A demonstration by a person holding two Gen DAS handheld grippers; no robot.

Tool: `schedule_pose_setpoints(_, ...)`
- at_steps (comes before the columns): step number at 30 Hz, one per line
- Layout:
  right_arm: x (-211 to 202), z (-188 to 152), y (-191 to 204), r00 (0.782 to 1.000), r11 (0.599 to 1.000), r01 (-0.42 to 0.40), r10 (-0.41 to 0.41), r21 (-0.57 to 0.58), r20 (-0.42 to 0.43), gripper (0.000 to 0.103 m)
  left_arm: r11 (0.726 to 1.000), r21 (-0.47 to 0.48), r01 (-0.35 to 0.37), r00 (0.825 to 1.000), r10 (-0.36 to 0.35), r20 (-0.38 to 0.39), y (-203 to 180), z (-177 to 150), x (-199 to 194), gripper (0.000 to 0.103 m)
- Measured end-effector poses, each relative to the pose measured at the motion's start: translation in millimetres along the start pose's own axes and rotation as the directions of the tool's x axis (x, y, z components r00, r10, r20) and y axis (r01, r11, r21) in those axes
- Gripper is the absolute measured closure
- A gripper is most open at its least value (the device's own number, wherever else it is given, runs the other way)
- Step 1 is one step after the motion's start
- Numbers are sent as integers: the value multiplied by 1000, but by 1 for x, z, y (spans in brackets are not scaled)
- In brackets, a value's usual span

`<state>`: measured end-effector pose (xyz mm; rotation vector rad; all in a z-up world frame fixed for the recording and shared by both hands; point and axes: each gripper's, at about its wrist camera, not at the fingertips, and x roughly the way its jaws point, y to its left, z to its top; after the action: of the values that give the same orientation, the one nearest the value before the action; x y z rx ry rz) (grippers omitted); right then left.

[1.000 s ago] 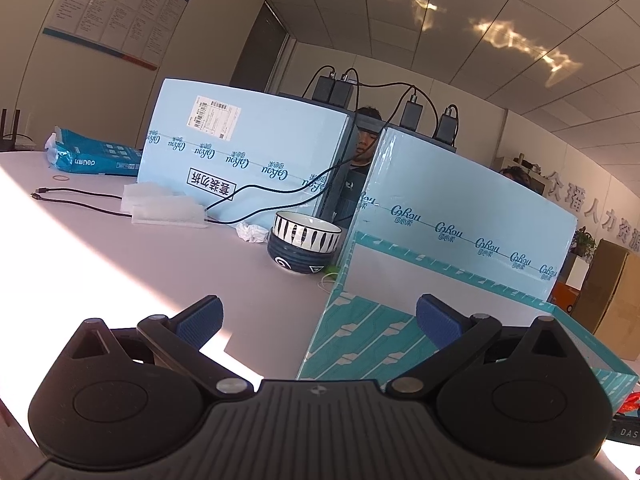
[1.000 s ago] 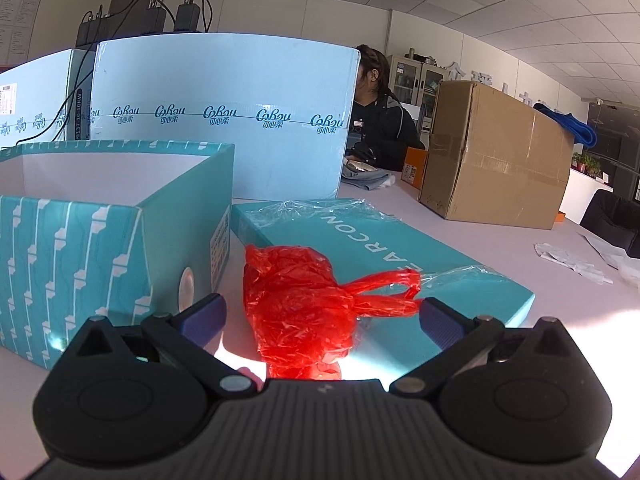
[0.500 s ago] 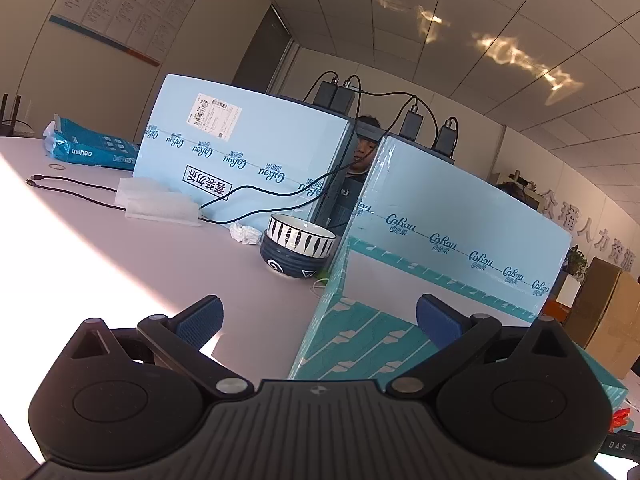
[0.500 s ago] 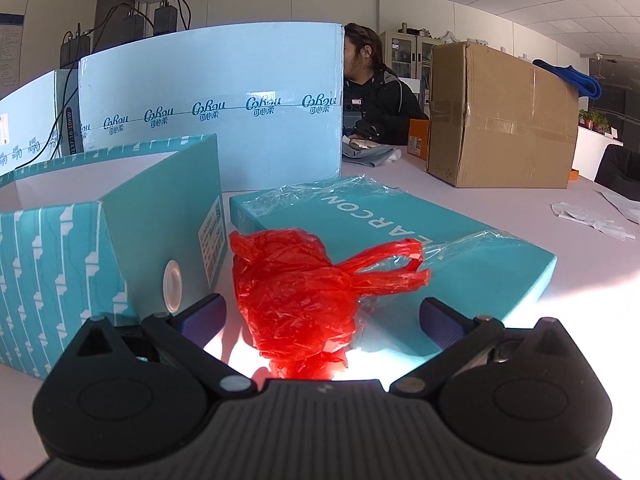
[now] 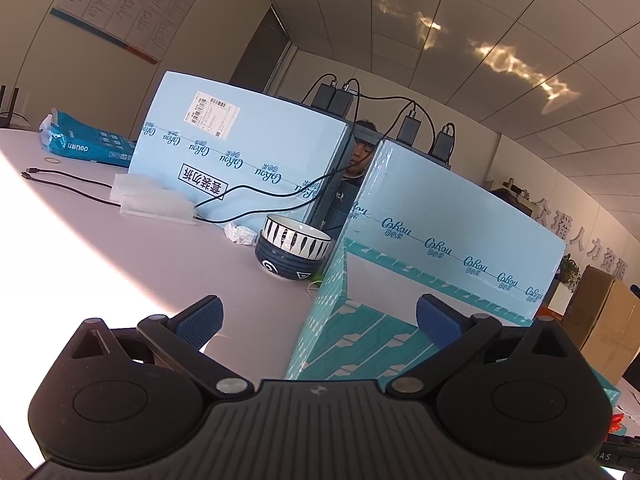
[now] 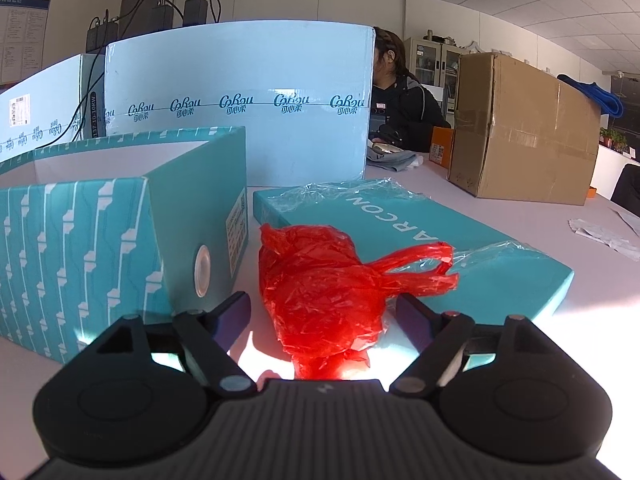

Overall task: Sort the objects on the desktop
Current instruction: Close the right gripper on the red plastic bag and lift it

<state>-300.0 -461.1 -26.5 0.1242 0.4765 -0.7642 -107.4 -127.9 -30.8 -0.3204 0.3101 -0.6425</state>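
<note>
Closing in on the red plastic bag (image 6: 320,288), my right gripper (image 6: 320,314) sits low over the table (image 6: 560,320) with the crumpled bundle lying straight ahead, squarely in the gap between my two fingers. The bag rests on the tabletop, its body tucked between the open teal box (image 6: 120,232) on one side and the flat wrapped teal package (image 6: 420,232) on the other. Its twisted handles trail off to the right, over the edge of that flat package, so the long axis runs roughly across my line of approach while the bulky part stands nearest to me.

My right jaws have just been narrowing with the bag between them. The right finger looks to be at the bag's edge or brushing it; the left finger stands clear, with bright table showing between it and the plastic. I judge this as not yet a grip: the bag has not been pinched.

The right hand is plainly the nearer one. My left gripper (image 5: 318,318) holds off to the far side of the teal box (image 5: 352,332), jaws spread wide and holding nothing, pointing past the box corner toward the striped bowl (image 5: 294,248).

The coming squeeze probably calls for catching the thick middle of the bundle, not the loose handles, since thin film could slip out.
</note>
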Motion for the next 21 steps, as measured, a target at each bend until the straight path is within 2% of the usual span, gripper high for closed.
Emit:
schedule_pose_setpoints(1, 2, 0, 1, 1000, 1000, -1, 1, -9, -12, 38, 1000, -1, 1, 1000, -1, 0, 0, 0, 0, 0)
schedule_pose_setpoints(3, 5, -1, 2, 1000, 1000, -1, 1, -12, -29, 48, 1000, -4, 3, 1000, -3, -1, 1, 0, 1, 0)
schedule_pose_setpoints(5, 6, -2, 0, 999, 1000, -8, 8, -2, -33, 53, 1000, -8, 3, 1000, -3, 1, 2, 0, 1, 0)
schedule_pose_setpoints(11, 4, -4, -5, 1000, 1000, -10, 11, 30, -18, 60, 1000, -18, 3, 1000, -3, 0, 6, 0, 0, 0)
schedule_pose_setpoints(17, -1, -5, -4, 1000, 999, 2, -3, 38, 13, 61, 1000, -21, -8, 1000, 7, -11, 7, 3, 0, 0)
schedule_pose_setpoints(21, -4, -6, -6, 999, 999, 6, -7, 54, 33, 62, 999, -11, -40, 999, 40, -16, 8, 7, -3, 0)
